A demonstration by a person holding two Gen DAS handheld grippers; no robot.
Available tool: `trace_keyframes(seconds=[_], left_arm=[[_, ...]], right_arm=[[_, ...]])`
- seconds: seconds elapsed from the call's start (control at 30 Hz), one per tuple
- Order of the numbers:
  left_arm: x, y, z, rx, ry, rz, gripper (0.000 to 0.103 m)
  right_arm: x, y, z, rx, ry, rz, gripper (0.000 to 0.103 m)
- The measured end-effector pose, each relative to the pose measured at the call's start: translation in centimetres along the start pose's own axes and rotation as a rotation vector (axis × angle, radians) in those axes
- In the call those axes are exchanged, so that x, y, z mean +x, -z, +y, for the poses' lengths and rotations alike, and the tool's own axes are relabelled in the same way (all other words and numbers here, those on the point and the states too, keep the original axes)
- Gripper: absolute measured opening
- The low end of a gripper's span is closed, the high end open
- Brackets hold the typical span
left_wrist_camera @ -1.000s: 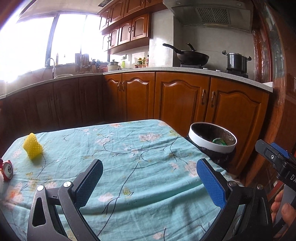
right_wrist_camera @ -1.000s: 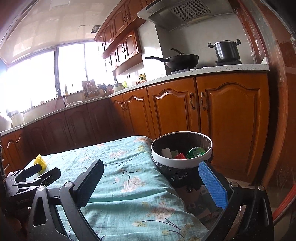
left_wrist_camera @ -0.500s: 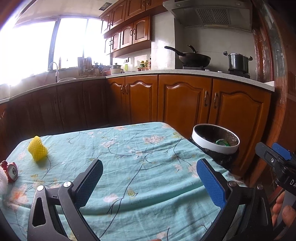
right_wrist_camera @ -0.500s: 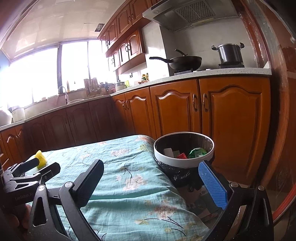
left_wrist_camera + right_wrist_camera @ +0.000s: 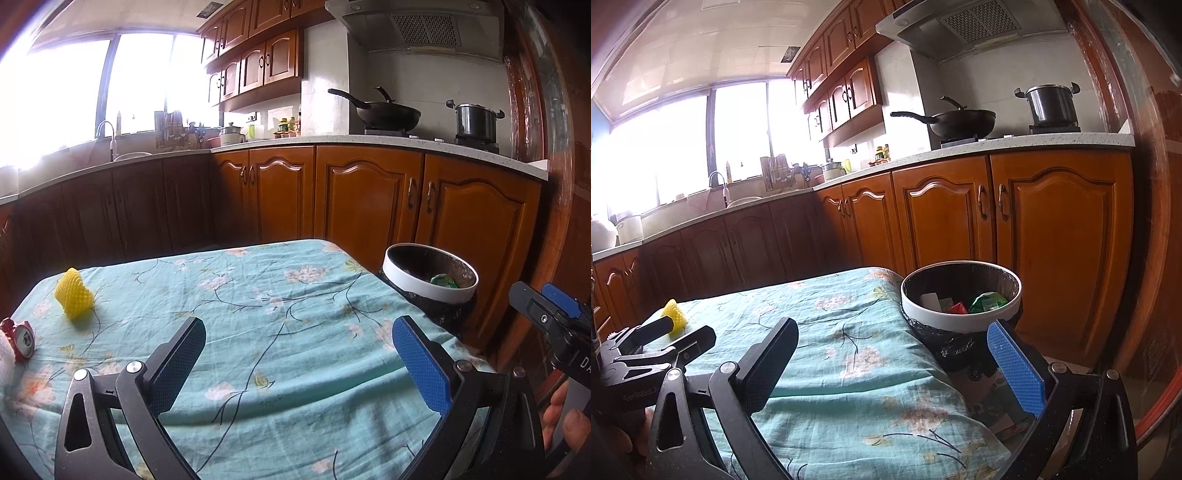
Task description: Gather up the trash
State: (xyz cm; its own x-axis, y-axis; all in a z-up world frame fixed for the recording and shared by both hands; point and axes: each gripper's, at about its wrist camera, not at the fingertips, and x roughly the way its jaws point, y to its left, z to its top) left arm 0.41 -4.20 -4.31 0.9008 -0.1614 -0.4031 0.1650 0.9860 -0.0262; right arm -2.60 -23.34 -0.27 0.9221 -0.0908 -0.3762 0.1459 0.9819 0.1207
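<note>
Lying on the floral tablecloth (image 5: 295,354), the yellow foam net (image 5: 74,298) is sitting well away from the trash bin (image 5: 430,275), with a crushed red can (image 5: 21,338) beyond it. The bin, holding wrappers, is standing beside the table's corner. Both the left gripper (image 5: 299,354) and the right gripper (image 5: 892,356) are hovering spread wide, gripping nothing.

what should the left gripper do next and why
Probably swing the left gripper left toward the yellow foam net on the floral tablecloth. Both grippers are open and empty, the net and a crushed red can lie uncollected at the table's far left, and the trash bin already holds wrappers.
</note>
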Motion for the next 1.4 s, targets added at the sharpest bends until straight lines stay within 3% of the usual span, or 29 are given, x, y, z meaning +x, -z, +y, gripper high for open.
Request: trace_keyframes(seconds=[1.4], left_arm=[[0.23,-0.18,-0.32,0.009,-0.005,0.009,0.102]], right_arm=[[0.08,0.01,0.45,0.005,-0.013,0.003,0.103]])
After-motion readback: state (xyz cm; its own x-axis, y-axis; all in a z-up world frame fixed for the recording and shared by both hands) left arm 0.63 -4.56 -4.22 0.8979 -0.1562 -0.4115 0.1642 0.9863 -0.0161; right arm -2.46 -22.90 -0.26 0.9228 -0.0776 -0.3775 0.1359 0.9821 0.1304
